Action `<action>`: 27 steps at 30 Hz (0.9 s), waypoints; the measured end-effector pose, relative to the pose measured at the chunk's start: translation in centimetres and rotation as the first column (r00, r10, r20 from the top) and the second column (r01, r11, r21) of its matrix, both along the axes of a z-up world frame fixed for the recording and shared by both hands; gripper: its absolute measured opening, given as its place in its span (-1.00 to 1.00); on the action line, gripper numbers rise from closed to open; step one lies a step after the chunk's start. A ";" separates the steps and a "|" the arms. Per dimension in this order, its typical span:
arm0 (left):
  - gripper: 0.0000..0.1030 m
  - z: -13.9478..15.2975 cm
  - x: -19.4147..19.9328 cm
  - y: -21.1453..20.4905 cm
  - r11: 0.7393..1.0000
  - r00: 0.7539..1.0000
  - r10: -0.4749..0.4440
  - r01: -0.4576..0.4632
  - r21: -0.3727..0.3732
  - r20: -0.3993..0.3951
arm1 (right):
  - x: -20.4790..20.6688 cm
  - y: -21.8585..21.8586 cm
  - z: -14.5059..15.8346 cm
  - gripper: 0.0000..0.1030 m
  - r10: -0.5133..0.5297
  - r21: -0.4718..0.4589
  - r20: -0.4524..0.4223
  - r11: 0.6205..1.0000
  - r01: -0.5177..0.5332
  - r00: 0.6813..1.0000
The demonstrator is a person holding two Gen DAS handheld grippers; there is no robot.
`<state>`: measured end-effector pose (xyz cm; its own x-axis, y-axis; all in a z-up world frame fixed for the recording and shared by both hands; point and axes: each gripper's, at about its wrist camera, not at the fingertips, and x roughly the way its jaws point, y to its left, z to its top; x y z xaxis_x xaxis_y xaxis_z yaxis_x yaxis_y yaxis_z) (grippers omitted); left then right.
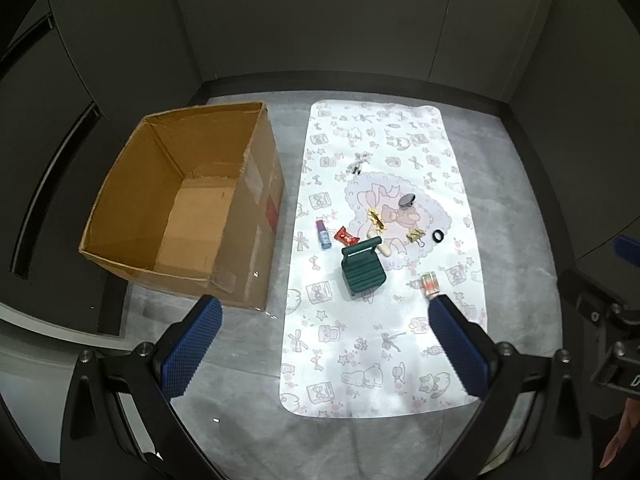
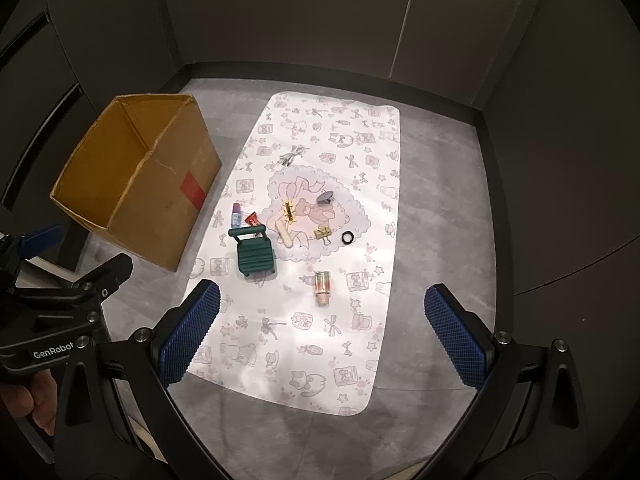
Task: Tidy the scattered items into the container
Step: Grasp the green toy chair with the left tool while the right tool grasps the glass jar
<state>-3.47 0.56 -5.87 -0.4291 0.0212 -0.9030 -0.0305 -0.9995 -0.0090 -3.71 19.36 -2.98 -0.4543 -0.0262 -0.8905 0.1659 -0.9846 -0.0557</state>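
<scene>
An open cardboard box (image 1: 132,196) (image 2: 96,172) stands left of a white patterned mat (image 1: 384,344) (image 2: 304,360). On the mat lie a green toy chair (image 1: 362,268) (image 2: 254,254), a purple-capped small bottle (image 1: 322,234) (image 2: 236,216), a red wrapped candy (image 1: 346,236) (image 2: 252,219), gold clips (image 1: 376,217) (image 2: 289,210), a wooden stick (image 2: 285,234), a black ring (image 1: 438,236) (image 2: 347,237), a grey disc (image 1: 407,200) (image 2: 325,198), a small clear jar (image 1: 430,283) (image 2: 322,286) and keys (image 1: 357,165) (image 2: 291,156). My left gripper (image 1: 324,312) and right gripper (image 2: 322,300) hover open and empty above the mat's near half.
The mat lies on a grey table (image 1: 224,392) (image 2: 440,208) bounded by dark walls (image 1: 320,20). The box's inside looks bare. The other gripper's black frame shows at the right edge (image 1: 612,320) and lower left (image 2: 52,320), with a hand (image 2: 28,404) on it.
</scene>
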 end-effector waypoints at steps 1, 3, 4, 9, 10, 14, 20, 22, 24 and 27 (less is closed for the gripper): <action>0.99 -0.5 -0.3 0.0 1.000 1.000 0.005 -0.005 0.005 0.009 | -0.2 0.0 -0.4 1.00 0.004 0.006 0.002 1.000 -0.004 1.000; 0.99 -1.6 -0.9 0.1 1.000 1.000 0.011 -0.011 0.006 0.022 | -0.7 -0.2 -1.3 1.00 0.015 0.020 0.014 1.000 -0.015 1.000; 0.99 -2.1 -1.3 0.4 1.000 1.000 0.005 -0.005 -0.005 0.023 | -1.0 -0.1 -1.8 1.00 0.015 0.017 0.022 1.000 -0.016 1.000; 0.99 -5.7 -3.8 2.0 1.000 0.999 0.014 -0.014 -0.009 0.043 | -2.9 0.3 -5.9 1.00 -0.006 -0.005 0.068 1.000 0.006 0.998; 0.99 -6.5 -4.2 2.2 1.000 0.999 0.023 -0.023 -0.002 0.047 | -3.3 0.4 -6.8 1.00 -0.009 -0.008 0.077 1.000 0.010 0.997; 0.99 -10.0 -5.8 3.1 0.999 0.997 0.038 -0.040 0.024 0.069 | -4.4 1.3 -9.7 1.00 -0.007 -0.017 0.097 1.000 0.008 0.995; 0.99 -14.5 -7.0 3.7 0.995 0.992 0.064 -0.072 0.067 0.106 | -5.6 2.4 -13.2 1.00 -0.009 0.003 0.126 1.000 0.008 0.992; 0.99 -16.0 -7.6 3.6 0.991 0.988 0.091 -0.102 0.086 0.122 | -5.9 2.7 -14.3 1.00 -0.012 0.005 0.136 1.000 0.011 0.991; 0.99 -17.5 -8.1 3.8 0.989 0.985 0.095 -0.110 0.100 0.144 | -6.2 2.7 -15.4 1.00 -0.005 0.012 0.148 1.000 0.004 0.989; 0.99 -19.1 -8.6 4.4 0.990 0.985 0.089 -0.103 0.091 0.151 | -6.5 2.6 -16.9 1.00 0.006 0.022 0.168 1.000 -0.010 0.986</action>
